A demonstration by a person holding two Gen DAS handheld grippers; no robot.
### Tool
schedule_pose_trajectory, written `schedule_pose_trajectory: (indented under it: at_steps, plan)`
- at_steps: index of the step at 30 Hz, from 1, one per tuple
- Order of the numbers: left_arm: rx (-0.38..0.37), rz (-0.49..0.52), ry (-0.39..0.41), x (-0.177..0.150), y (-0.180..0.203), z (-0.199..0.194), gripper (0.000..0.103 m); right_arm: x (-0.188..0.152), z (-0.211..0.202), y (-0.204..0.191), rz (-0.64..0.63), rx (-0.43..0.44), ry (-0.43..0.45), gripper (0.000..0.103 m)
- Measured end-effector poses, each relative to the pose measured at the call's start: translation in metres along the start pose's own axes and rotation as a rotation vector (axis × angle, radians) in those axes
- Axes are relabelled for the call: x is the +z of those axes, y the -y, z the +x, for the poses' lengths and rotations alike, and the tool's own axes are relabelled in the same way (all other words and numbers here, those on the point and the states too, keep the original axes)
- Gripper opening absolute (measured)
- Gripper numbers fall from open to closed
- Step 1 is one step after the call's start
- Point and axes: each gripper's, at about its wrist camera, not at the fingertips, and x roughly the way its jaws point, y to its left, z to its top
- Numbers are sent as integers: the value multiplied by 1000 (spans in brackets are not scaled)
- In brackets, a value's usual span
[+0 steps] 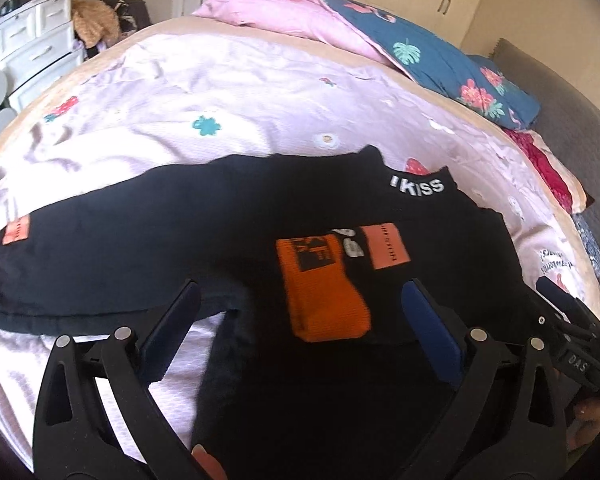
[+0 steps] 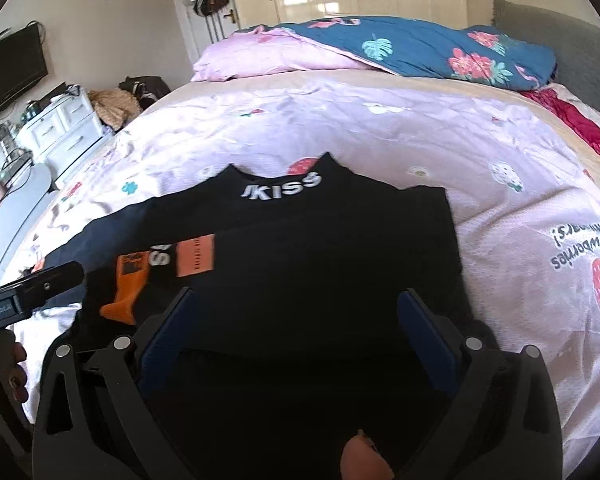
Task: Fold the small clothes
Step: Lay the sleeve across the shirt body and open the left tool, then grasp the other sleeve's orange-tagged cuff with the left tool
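Note:
A black long-sleeved shirt (image 1: 204, 232) with white "KISS" lettering and orange patches lies flat on the bed; it also shows in the right wrist view (image 2: 332, 256). Its right sleeve is folded across the chest, orange cuff (image 1: 324, 296) on top. The left sleeve stretches out to the left. My left gripper (image 1: 300, 292) is open, its blue-padded fingers (image 1: 172, 316) apart over the shirt's lower hem. My right gripper (image 2: 298, 300) is open over the shirt's lower right part. Neither holds cloth.
The bed has a pale pink quilt (image 2: 380, 136) with strawberry prints. A pink and teal duvet (image 2: 400, 52) is bunched at the far side. White drawers (image 2: 64, 124) and a clothes pile stand left of the bed. The other gripper's body (image 2: 24, 292) shows at left.

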Motion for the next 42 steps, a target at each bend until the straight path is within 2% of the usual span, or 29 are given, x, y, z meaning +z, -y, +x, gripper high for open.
schedule_pose_trajectory:
  at_steps: [9, 12, 20, 33, 42]
  plan:
    - [127, -114, 42, -2, -53, -17, 94, 5, 2, -50, -70, 53, -4, 99]
    - [148, -146, 61, -1, -69, -25, 94, 7, 1, -66, -100, 70, 0, 99]
    - [294, -255, 123, -1, -111, -47, 94, 15, 2, -112, -181, 112, 3, 99]
    - [456, -514, 110, -16, -192, -52, 94, 13, 15, -171, -239, 186, -35, 99]
    - [471, -649, 55, -30, -236, -39, 94, 4, 19, -196, -279, 217, -55, 99]
